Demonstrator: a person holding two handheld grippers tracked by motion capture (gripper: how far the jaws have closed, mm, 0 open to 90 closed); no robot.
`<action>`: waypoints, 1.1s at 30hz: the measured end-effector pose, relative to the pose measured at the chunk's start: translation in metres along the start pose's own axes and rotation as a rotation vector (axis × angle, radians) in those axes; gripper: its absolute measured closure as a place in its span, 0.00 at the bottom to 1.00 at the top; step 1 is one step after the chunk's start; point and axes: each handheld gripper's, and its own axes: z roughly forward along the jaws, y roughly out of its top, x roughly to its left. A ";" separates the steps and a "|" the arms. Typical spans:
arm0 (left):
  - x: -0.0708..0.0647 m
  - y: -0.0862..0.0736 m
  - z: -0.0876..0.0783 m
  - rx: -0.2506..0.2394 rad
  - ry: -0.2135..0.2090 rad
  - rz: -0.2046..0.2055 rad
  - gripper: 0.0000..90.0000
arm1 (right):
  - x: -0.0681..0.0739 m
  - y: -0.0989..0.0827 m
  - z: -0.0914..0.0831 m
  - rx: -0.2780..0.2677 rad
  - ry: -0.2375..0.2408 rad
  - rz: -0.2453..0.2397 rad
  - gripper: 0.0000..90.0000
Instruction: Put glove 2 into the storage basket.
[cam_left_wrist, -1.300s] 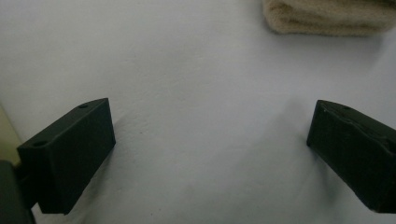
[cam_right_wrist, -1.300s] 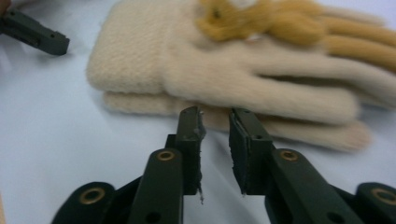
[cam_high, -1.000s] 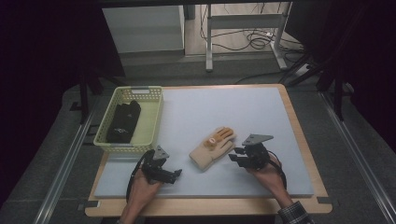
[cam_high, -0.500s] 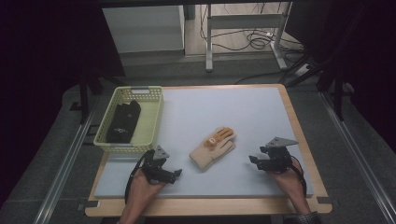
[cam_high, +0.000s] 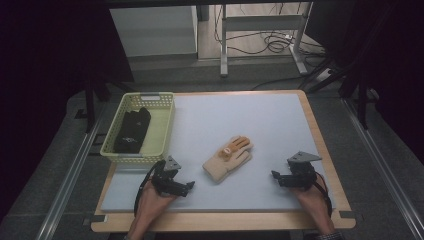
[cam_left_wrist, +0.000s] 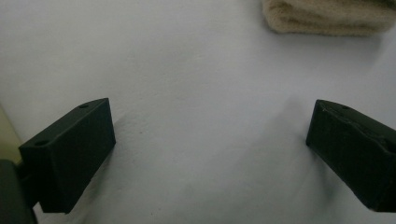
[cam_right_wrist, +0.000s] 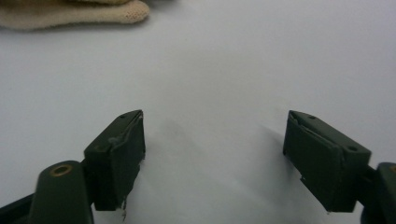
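A beige knit glove (cam_high: 227, 159) with orange fingertips lies flat on the pale blue mat (cam_high: 250, 120), between my two grippers. My left gripper (cam_high: 186, 186) rests on the mat to the glove's lower left. It is open and holds nothing, and in the left gripper view (cam_left_wrist: 210, 126) the glove's cuff (cam_left_wrist: 327, 16) lies beyond its jaws. My right gripper (cam_high: 276, 178) sits well to the right of the glove. Its jaws have just been opening and stand wide with only bare mat between them (cam_right_wrist: 212, 135). The glove (cam_right_wrist: 70, 14) shows at the top left of that view.
A yellow-green mesh basket (cam_high: 165, 131) stands at the mat's left edge with a black glove (cam_high: 131, 131) lying in it. A wooden border (cam_high: 320, 145) frames the mat. Table legs and cables are on the floor beyond the far edge.
My right gripper has drawn away from the beige glove, to the right and toward the front edge, and its jaws have opened. The glove lies where it was. My left gripper has stayed put.
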 end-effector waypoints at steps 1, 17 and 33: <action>0.001 0.001 -0.001 0.006 -0.002 0.006 0.03 | -0.001 0.000 0.000 0.000 0.006 0.008 0.22; -0.026 0.075 0.012 0.034 -0.131 0.089 0.00 | -0.001 0.000 0.000 -0.001 0.000 0.006 0.22; -0.062 0.130 0.087 0.204 -0.073 0.232 0.10 | -0.001 0.000 0.000 -0.001 0.000 0.005 0.22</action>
